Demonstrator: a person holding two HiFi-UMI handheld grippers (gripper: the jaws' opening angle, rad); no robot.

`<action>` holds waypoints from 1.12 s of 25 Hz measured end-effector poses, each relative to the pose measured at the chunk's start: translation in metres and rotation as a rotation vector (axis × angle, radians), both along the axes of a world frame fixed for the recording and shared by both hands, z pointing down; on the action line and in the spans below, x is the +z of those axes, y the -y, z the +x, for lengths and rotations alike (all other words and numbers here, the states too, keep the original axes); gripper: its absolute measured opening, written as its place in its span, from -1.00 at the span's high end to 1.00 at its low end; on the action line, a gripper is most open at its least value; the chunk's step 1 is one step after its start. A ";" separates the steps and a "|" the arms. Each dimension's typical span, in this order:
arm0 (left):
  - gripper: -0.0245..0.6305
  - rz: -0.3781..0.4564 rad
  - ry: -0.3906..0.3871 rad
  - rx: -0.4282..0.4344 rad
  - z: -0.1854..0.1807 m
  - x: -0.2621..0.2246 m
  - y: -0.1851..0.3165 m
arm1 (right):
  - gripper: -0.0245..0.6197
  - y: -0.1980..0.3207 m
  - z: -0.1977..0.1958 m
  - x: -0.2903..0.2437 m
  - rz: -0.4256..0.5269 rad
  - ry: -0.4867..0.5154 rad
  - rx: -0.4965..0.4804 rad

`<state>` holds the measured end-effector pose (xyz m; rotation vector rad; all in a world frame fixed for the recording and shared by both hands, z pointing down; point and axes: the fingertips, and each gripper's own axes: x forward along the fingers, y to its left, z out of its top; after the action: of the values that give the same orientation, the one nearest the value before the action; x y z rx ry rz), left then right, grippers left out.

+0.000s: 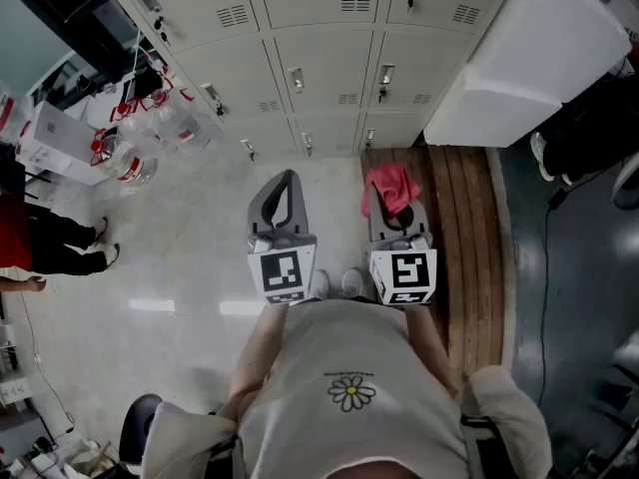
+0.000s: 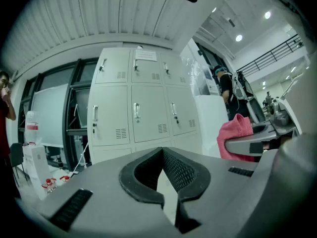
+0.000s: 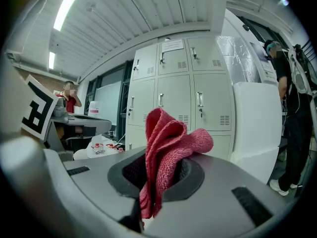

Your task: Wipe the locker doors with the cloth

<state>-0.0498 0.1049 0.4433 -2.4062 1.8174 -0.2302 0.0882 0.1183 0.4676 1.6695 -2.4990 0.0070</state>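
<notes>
The cream locker doors point(image 1: 319, 63) stand ahead of me, with handles and vent slots; they also fill the middle of the left gripper view point(image 2: 133, 108) and the right gripper view point(image 3: 176, 90). A pink-red cloth point(image 1: 391, 186) is bunched between the jaws of my right gripper point(image 1: 385, 200), which is shut on it; it sticks up in folds point(image 3: 166, 143). My left gripper point(image 1: 289, 180) is held beside it, well short of the lockers, jaws touching at the tips with nothing between them point(image 2: 161, 150). The cloth shows at the right of the left gripper view point(image 2: 237, 135).
A large white block point(image 1: 524, 58) stands right of the lockers, with wooden floor boards point(image 1: 469, 238) before it. Plastic bottles point(image 1: 140, 143) and a white box point(image 1: 55, 138) lie at the left. A person in red point(image 1: 40, 242) stands far left; another person point(image 3: 292, 108) is at the right.
</notes>
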 end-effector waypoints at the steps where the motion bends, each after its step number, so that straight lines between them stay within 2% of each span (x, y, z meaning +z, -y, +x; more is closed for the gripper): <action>1: 0.87 0.001 0.001 -0.003 0.000 0.000 0.001 | 0.82 0.000 0.001 0.001 0.002 -0.004 -0.002; 9: 0.87 -0.001 0.008 -0.027 0.009 0.003 0.005 | 0.82 0.005 0.014 0.003 0.003 -0.014 -0.020; 16: 0.87 0.011 -0.030 -0.078 0.015 -0.004 -0.002 | 0.82 0.006 0.023 0.002 0.071 -0.002 -0.093; 21: 0.87 0.078 -0.071 -0.093 0.011 -0.040 0.019 | 0.82 0.025 0.013 -0.029 0.132 -0.008 -0.152; 25: 0.87 0.146 -0.115 -0.080 0.011 -0.064 0.042 | 0.82 0.049 0.003 -0.040 0.172 -0.020 -0.155; 28: 0.87 0.169 -0.115 -0.073 0.005 -0.075 0.063 | 0.82 0.072 -0.008 -0.049 0.192 -0.022 -0.148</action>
<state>-0.0453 0.0414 0.3683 -2.2837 1.8906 0.0549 0.0805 0.0460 0.4182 1.5326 -2.6735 -0.2738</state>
